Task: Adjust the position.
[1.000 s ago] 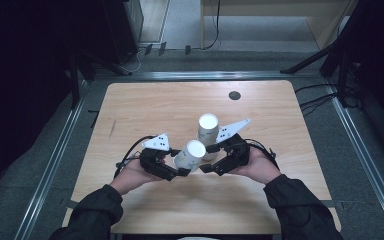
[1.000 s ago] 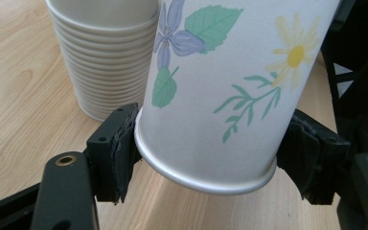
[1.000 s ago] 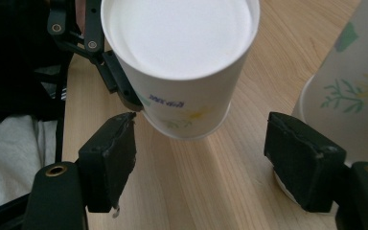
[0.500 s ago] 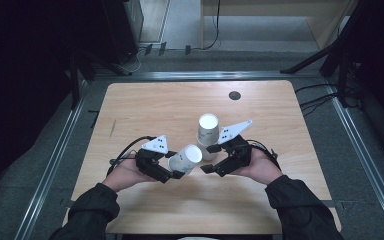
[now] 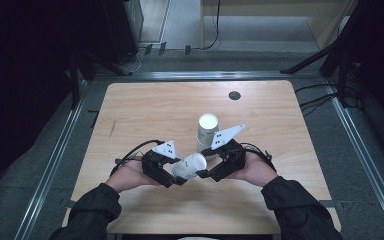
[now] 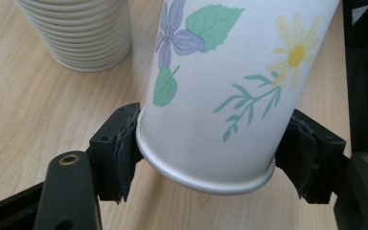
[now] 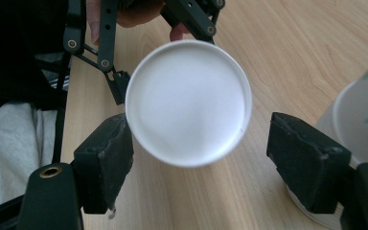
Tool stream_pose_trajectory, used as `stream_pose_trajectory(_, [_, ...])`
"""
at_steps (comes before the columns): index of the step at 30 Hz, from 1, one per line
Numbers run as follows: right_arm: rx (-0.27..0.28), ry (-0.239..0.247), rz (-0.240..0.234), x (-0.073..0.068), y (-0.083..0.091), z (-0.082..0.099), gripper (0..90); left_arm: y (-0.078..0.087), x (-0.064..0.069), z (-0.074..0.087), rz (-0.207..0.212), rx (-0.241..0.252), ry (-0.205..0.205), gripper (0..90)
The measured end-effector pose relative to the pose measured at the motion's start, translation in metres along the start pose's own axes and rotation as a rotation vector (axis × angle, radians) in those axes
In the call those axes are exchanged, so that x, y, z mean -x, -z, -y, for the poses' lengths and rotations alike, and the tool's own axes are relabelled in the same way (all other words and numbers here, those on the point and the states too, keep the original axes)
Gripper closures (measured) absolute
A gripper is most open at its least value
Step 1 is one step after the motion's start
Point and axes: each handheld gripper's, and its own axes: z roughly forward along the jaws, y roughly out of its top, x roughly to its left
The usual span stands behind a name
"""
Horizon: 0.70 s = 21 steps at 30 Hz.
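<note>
One paper cup point(image 6: 211, 91) clamped at rim between left gripper point(image 6: 211, 160) jaws; right gripper point(image 7: 201, 158) jaws just opening, clear of cup base

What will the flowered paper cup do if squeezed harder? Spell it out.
The flowered paper cup is thin-walled and empty, so it probably dents easily. The left gripper pinches near its rolled rim, likely the stiffest part. Laid on the table, it would probably roll.
</note>
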Motion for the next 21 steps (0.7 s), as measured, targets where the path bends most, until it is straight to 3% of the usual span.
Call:
stream_pose_trajectory(6, [-0.038,0.02,-0.022,-0.004,-0.011,-0.002,25.4,-0.005,0.002,-0.002,0.013,-0.024,-0.019,28.8])
stream_pose_trajectory(9, [-0.056,0.043,-0.027,-0.007,-0.014,-0.002,33.6,-0.005,0.003,-0.003,0.018,-0.027,-0.025,28.5])
stream_pose_trajectory(11, [-0.055,0.05,-0.027,-0.008,-0.014,-0.002,34.5,-0.006,0.003,-0.002,0.013,-0.029,-0.031,27.4])
stream_pose_trajectory(16, [-0.058,0.037,-0.028,-0.006,-0.013,-0.002,34.1,-0.007,0.002,-0.001,0.004,-0.012,-0.018,18.8])
stream_pose_trajectory(17, [-0.053,0.037,-0.024,-0.005,-0.012,-0.002,34.1,-0.007,0.003,-0.001,-0.004,-0.008,-0.017,13.4])
stream_pose_trajectory(21, [-0.022,0.016,-0.018,-0.001,-0.005,0.0,34.0,-0.003,0.002,0.001,-0.006,0.034,-0.01,8.7])
